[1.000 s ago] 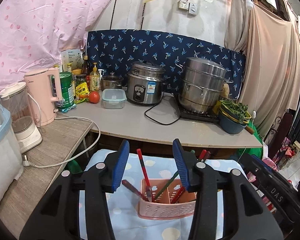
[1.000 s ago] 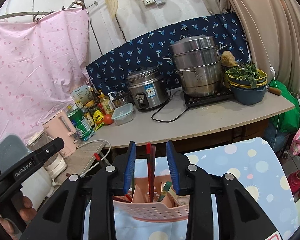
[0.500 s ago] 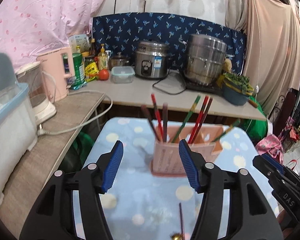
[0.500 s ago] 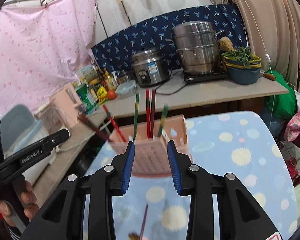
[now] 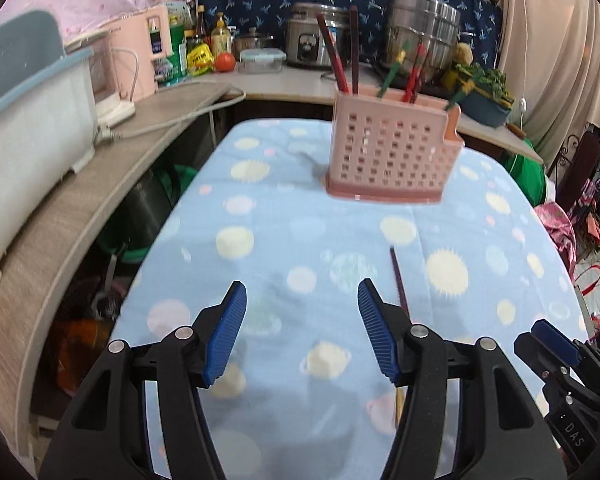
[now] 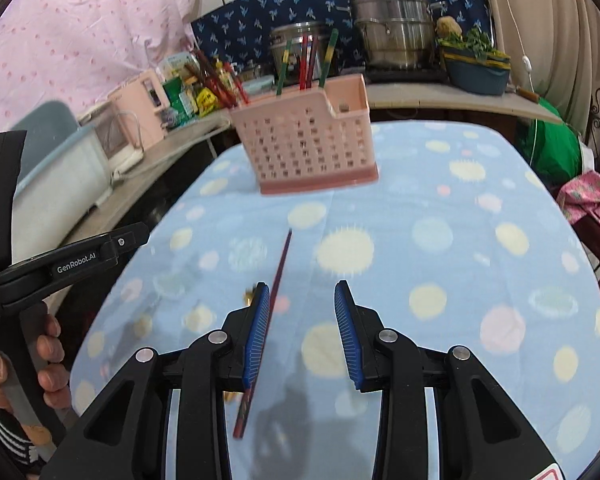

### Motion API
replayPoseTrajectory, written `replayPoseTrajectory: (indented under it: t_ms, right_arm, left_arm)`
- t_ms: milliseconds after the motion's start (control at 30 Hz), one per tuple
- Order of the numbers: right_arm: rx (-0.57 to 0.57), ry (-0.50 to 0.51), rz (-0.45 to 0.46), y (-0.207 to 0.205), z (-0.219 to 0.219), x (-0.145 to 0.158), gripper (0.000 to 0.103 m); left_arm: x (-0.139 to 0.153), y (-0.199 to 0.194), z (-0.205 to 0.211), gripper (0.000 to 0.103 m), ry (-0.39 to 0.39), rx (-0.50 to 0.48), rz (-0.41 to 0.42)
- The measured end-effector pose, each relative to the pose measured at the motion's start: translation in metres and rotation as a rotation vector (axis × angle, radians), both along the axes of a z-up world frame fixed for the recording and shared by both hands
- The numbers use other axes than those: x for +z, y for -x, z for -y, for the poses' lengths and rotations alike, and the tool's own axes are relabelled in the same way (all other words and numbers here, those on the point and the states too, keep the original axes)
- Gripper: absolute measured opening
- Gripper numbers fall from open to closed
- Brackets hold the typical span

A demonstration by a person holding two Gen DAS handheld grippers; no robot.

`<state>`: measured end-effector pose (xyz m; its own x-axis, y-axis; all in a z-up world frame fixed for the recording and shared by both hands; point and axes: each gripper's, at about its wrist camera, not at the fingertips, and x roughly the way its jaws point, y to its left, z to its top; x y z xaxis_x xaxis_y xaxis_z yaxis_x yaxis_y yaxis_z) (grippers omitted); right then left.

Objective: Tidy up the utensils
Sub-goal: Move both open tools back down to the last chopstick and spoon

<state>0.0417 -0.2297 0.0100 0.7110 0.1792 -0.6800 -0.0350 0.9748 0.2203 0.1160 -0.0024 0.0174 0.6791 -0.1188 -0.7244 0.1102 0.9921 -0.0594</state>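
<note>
I am pulling both grippers back from the far pink perforated plastic utensil holder point(image 6: 306, 138), left gripper point(image 5: 300, 334) and right gripper point(image 6: 300, 330) both spread wide and empty. A dark slender chopstick point(image 6: 281, 266) is lying near me on the blue dotted cloth point(image 6: 480, 240); I judge it next.

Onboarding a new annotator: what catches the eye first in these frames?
The pink perforated utensil holder, bristling with upright chopsticks, stands at the far end of the blue dotted tablecloth. A lone dark chopstick lies loose on the cloth nearer the open right gripper; the left gripper is open too.
</note>
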Motion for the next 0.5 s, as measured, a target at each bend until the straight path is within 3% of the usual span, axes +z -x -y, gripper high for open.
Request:
replayPoseTrajectory:
  t_ms: [133, 500]
  right_arm:
    - [0.013, 0.002, -0.035, 0.018, -0.008, -0.020, 0.033]
    - [0.073, 0.006, -0.099, 0.038, -0.038, -0.055, 0.033]
  left_arm:
    - [-0.016, 0.020, 0.003, 0.055, -0.037, -0.007, -0.017]
    - [-0.046, 0.044, -0.003, 0.055, -0.039, -0.007, -0.090]
